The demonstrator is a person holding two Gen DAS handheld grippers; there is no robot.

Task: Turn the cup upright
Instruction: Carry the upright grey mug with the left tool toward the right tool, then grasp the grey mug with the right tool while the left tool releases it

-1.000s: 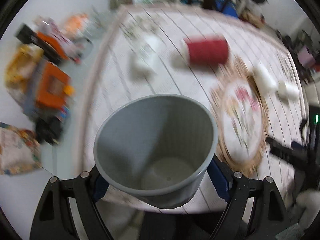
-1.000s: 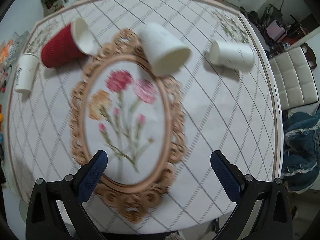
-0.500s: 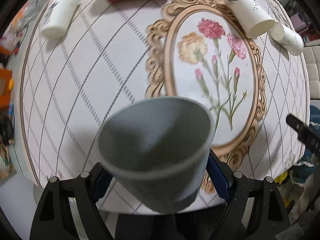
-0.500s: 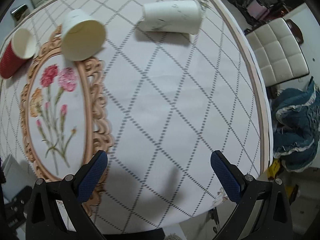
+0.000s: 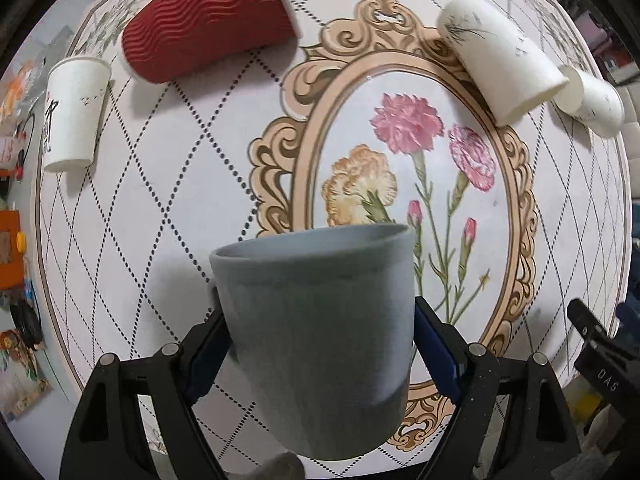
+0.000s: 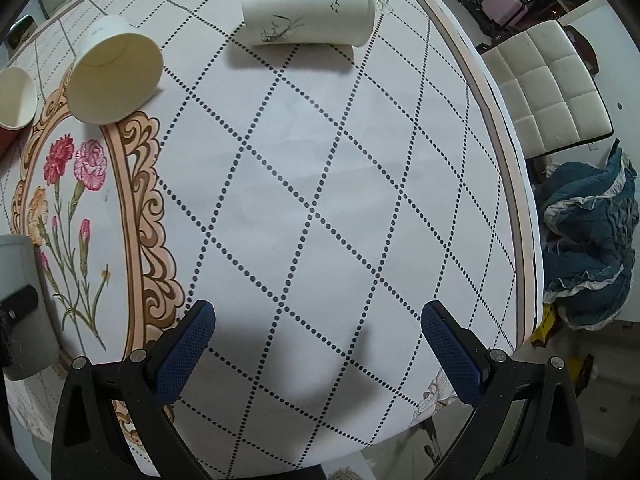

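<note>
- Left claw [image 5: 320, 344] is clamped on the grey cup [image 5: 316, 336], one blue pad on each side of its wall. The cup hangs above the near edge of the surface [image 6: 320, 200], rim away from the camera and tipped a bit.
- Right claw [image 6: 320, 344] is spread wide with nothing in it, hovering over bare tablecloth.
- My guess is the grey cup is stiff plastic, light and a bit slick. The mid-wall pinch looks fine; it doesn't dent under the pads.
- Still lying on their sides: red cup [image 5: 208, 24], a white cup [image 5: 500, 60] on the flower frame, another white one [image 6: 308, 10] further off. These look like paper, so super light and easy to crush.
- I'd grab those across the body near the middle with a gentle squeeze, not at the rim where they fold in.
- The small white cup [image 5: 74, 114] at far left, can't tell if it's upright.
</note>
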